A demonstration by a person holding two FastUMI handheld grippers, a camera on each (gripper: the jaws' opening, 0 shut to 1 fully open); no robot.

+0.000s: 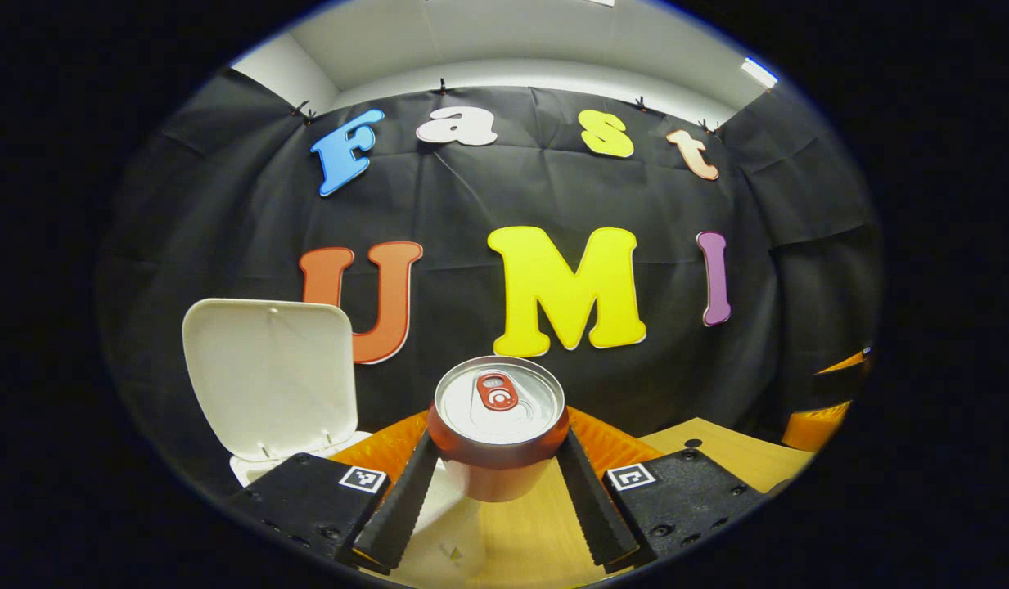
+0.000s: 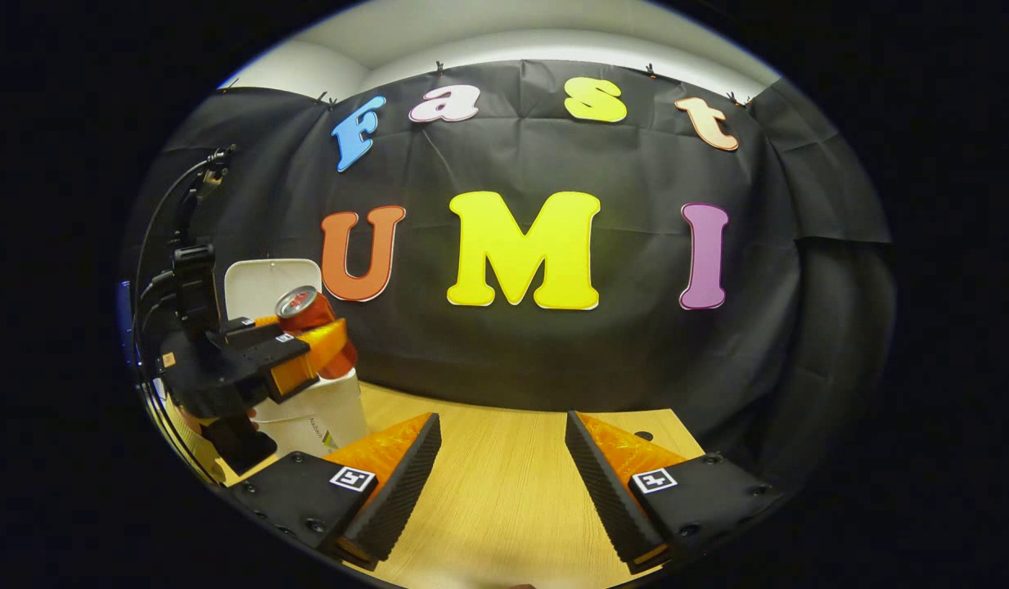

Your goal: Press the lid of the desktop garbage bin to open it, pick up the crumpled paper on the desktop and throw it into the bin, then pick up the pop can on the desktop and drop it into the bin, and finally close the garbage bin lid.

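in the left gripper view we see our left gripper [image 1: 497,470] with its jaws closed on the pop can [image 1: 497,425], one finger pressing each side of the red body. the can stands upright between them, its silver top and red tab facing the camera, lifted clear of the wooden tabletop [image 1: 717,454]. to the left of the can, the garbage bin [image 1: 254,468] shows its white lid [image 1: 268,372] standing raised and open, and the bin's pale body sits just behind the left finger.

in the right gripper view we see our right gripper [image 2: 502,446] low over the tabletop [image 2: 496,491] with its jaws spread wide and nothing between them. farther off at the left of that view, the left gripper [image 2: 287,352] holds the pop can [image 2: 308,315] tilted, above the white garbage bin [image 2: 320,413], with the open lid [image 2: 259,282] upright behind it. we cannot tell from either view whether the can is directly over the bin's mouth or just beside it.
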